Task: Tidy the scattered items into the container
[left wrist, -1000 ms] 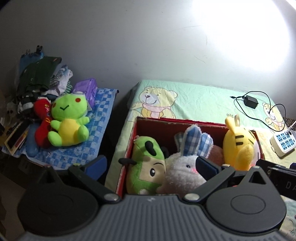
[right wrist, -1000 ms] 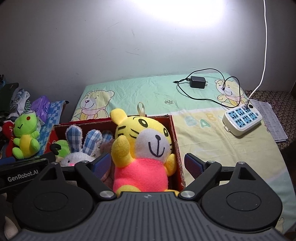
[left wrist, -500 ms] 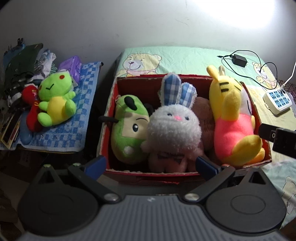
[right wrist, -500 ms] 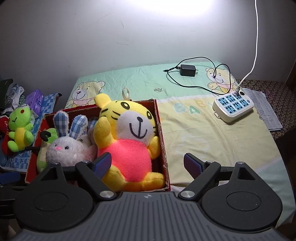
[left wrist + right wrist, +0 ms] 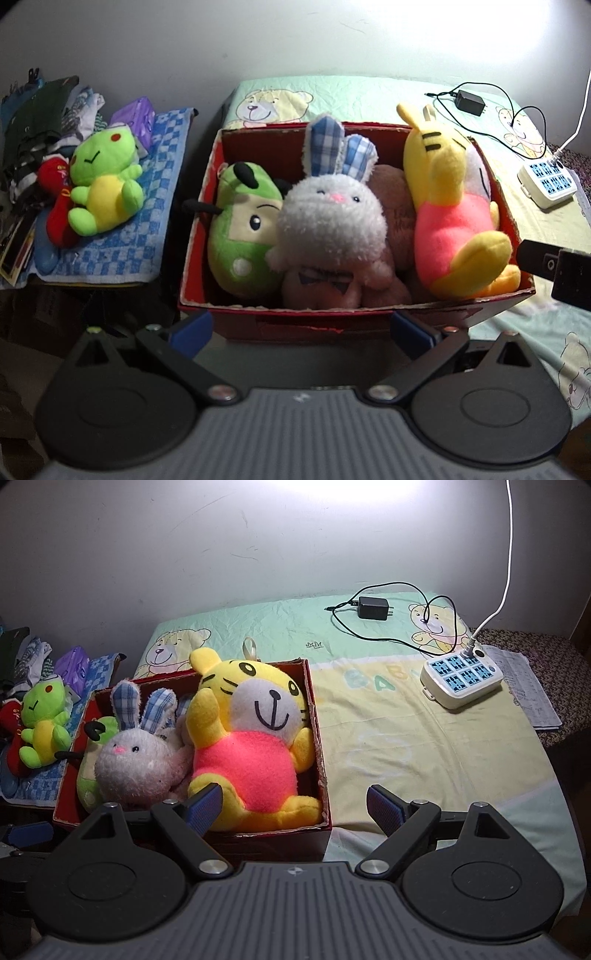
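Note:
A red cardboard box (image 5: 332,325) (image 5: 317,716) sits on the bed's left edge. Inside it sit a green plush (image 5: 243,232) (image 5: 88,771), a grey rabbit with checked ears (image 5: 332,221) (image 5: 133,760), a brown plush (image 5: 395,206) behind it, and a yellow tiger in pink (image 5: 454,218) (image 5: 251,738). A green frog plush (image 5: 103,181) (image 5: 40,723) lies outside on a blue checked towel (image 5: 122,240), beside a red toy (image 5: 55,199). My left gripper (image 5: 301,330) is open in front of the box. My right gripper (image 5: 295,808) is open near the box's right front corner, holding nothing.
Green bear-print bedding (image 5: 406,731) covers the bed right of the box. On it lie a white power strip (image 5: 461,679) (image 5: 546,181), a black charger (image 5: 373,607) with its cable, and papers (image 5: 532,690). A clothes pile (image 5: 44,122) and a purple pack (image 5: 136,114) lie far left.
Both grippers have pulled back and risen, so the whole box and its plush toys now show from above. Nothing was taken hold of; both stayed open.

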